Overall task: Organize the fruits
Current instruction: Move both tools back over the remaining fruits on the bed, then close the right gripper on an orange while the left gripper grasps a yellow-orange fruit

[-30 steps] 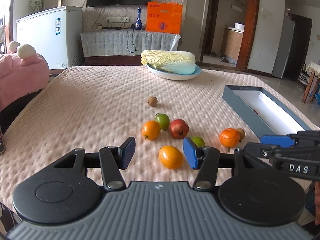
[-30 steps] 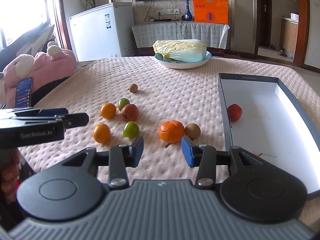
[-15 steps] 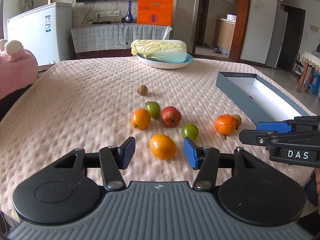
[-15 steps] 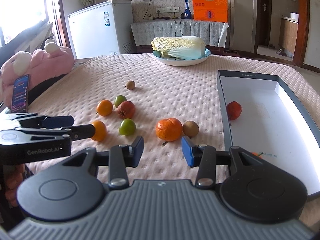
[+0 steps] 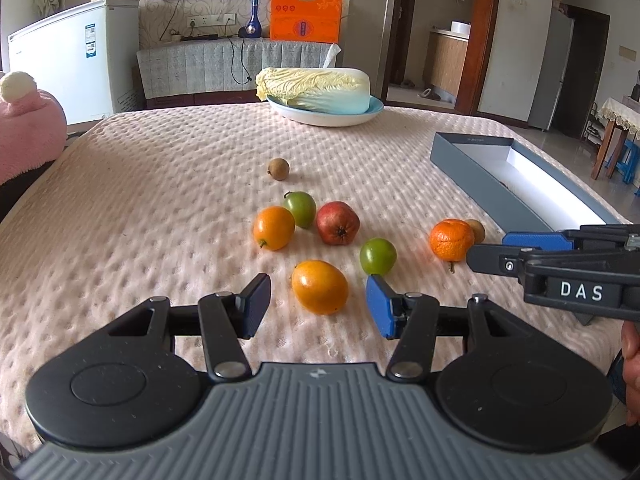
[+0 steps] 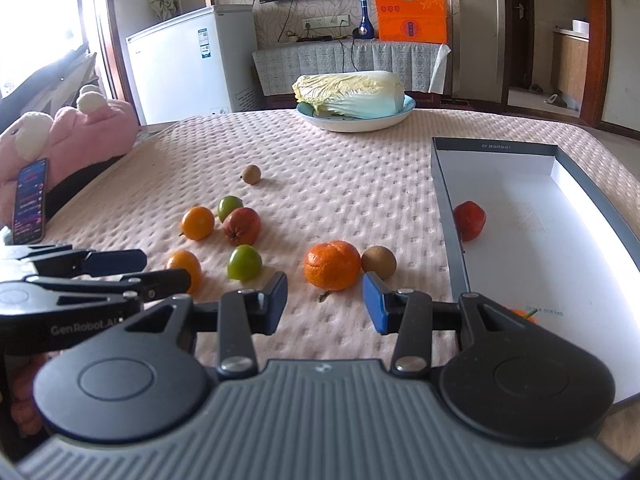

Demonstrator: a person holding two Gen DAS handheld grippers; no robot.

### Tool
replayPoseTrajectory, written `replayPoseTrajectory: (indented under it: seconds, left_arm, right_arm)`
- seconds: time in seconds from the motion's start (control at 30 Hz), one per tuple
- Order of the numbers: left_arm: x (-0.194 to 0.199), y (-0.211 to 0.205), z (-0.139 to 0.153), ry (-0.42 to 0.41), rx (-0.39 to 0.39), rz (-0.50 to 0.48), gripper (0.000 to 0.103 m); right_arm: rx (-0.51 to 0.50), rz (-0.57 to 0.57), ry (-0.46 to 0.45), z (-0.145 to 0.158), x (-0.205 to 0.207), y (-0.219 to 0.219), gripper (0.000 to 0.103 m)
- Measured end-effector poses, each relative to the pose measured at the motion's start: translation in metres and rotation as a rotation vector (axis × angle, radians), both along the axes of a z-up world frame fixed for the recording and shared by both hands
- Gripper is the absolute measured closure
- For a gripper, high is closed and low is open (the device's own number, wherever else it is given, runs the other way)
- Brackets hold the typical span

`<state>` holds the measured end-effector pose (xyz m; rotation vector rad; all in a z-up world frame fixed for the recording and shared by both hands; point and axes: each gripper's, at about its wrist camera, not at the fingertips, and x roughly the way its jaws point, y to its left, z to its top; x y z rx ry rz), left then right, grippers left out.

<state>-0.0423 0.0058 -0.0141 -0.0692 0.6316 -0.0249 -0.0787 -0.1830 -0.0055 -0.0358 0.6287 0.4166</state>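
Note:
Several fruits lie loose on the pink quilted table. My left gripper (image 5: pixel 318 304) is open with a smooth orange fruit (image 5: pixel 319 287) between its fingertips, not touching. Beyond it lie a green fruit (image 5: pixel 377 256), a red fruit (image 5: pixel 338 222), a second orange (image 5: pixel 273 227) and another green one (image 5: pixel 300 209). My right gripper (image 6: pixel 325 305) is open, just short of a wrinkled mandarin (image 6: pixel 332 265) with a brown fruit (image 6: pixel 379 262) beside it. The grey box (image 6: pixel 440 184) at right holds a red fruit (image 6: pixel 469 220) and an orange one (image 6: pixel 522 314), partly hidden.
A small brown fruit (image 5: pixel 278 169) lies alone farther back. A cabbage (image 5: pixel 316 89) on a blue plate (image 5: pixel 320 117) stands at the far edge. A pink plush toy (image 6: pixel 80 136) and a phone (image 6: pixel 30 200) sit at the table's left edge.
Both grippers have moved forward toward the fruits. The smooth orange now sits between the left fingertips and the mandarin is closer to the right ones. No fruit has moved.

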Motion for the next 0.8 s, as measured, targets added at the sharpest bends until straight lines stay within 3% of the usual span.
replayPoseTrajectory:
  seconds: [0.8]
  left_arm:
    - [0.019, 0.005, -0.018, 0.021, -0.028, 0.017, 0.044]
  right_arm:
    - [-0.007, -0.027, 0.034, -0.023, 0.024, 0.010, 0.060]
